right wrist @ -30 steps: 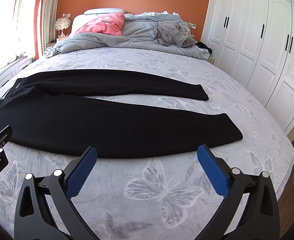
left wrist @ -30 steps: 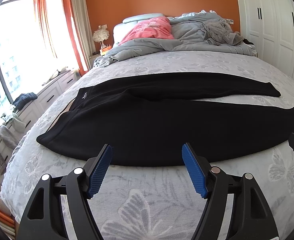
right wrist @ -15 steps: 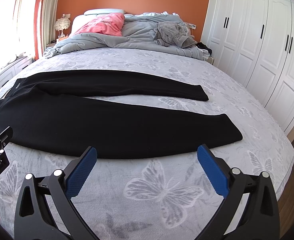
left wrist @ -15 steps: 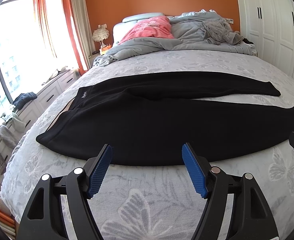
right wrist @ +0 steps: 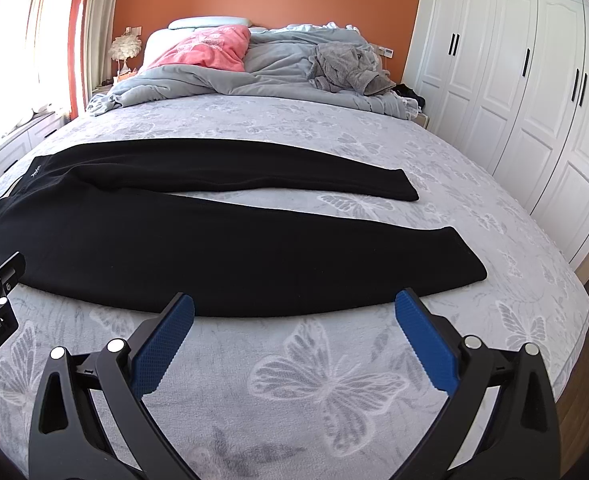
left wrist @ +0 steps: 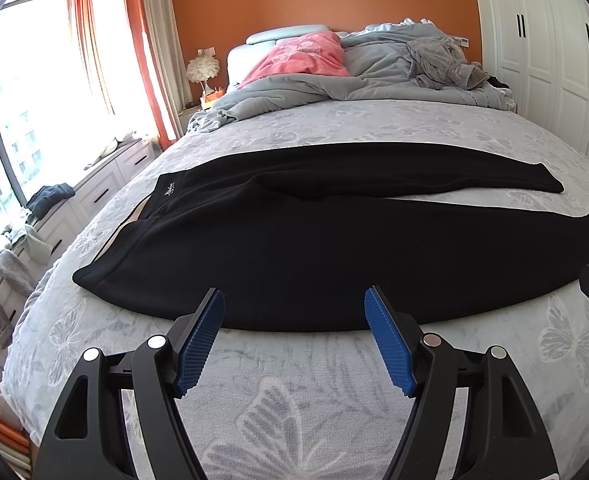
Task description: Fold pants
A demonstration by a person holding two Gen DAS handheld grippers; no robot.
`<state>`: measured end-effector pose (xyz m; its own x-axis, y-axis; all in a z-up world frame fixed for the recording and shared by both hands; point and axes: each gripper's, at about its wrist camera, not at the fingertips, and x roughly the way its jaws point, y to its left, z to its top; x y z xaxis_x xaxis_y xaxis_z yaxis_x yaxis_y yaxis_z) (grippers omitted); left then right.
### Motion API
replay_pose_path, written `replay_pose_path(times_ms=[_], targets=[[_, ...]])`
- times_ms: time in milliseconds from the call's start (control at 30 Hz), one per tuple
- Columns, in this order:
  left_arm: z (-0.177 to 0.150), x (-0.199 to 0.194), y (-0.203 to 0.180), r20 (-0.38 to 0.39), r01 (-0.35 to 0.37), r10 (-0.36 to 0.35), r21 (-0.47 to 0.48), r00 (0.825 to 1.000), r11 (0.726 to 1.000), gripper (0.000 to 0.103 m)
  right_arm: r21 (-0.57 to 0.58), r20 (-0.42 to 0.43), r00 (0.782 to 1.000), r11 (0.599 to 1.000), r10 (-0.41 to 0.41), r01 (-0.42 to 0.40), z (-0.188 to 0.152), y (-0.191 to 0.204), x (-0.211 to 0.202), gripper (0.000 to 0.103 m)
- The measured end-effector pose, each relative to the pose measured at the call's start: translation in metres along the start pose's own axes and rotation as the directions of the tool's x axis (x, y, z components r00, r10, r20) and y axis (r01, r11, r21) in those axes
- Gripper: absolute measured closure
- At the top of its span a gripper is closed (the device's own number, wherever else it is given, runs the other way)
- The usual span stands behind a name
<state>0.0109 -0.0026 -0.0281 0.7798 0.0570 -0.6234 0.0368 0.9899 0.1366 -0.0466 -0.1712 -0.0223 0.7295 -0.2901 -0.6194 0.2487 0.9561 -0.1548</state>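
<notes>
Black pants [left wrist: 294, 240] lie flat across the bed, waistband at the left, both legs running right and spread apart. They also show in the right wrist view [right wrist: 198, 236]. My left gripper [left wrist: 294, 304] is open and empty, just in front of the near leg's front edge, toward the waist end. My right gripper [right wrist: 294, 308] is open wider and empty, in front of the same leg nearer the cuff [right wrist: 466, 256]. Neither touches the pants.
The bed [right wrist: 334, 380] has a grey butterfly-print cover. A crumpled grey duvet [right wrist: 278, 68] and pink pillow [right wrist: 210, 50] lie at the headboard. White wardrobes [right wrist: 534, 80] stand right; window, orange curtains and low drawers [left wrist: 94, 192] stand left.
</notes>
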Motion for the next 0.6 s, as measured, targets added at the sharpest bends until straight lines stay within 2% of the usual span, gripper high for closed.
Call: replay_pose_path(times_ms=[600], targets=[[-0.0016,0.0016,0.0007,-0.004,-0.003,0.003,-0.002,1.0,1.0,0.033,0.004,-0.006,1.0,1.0,0.005,-0.005,-0.0007,0.0006,0.0009,0.005]])
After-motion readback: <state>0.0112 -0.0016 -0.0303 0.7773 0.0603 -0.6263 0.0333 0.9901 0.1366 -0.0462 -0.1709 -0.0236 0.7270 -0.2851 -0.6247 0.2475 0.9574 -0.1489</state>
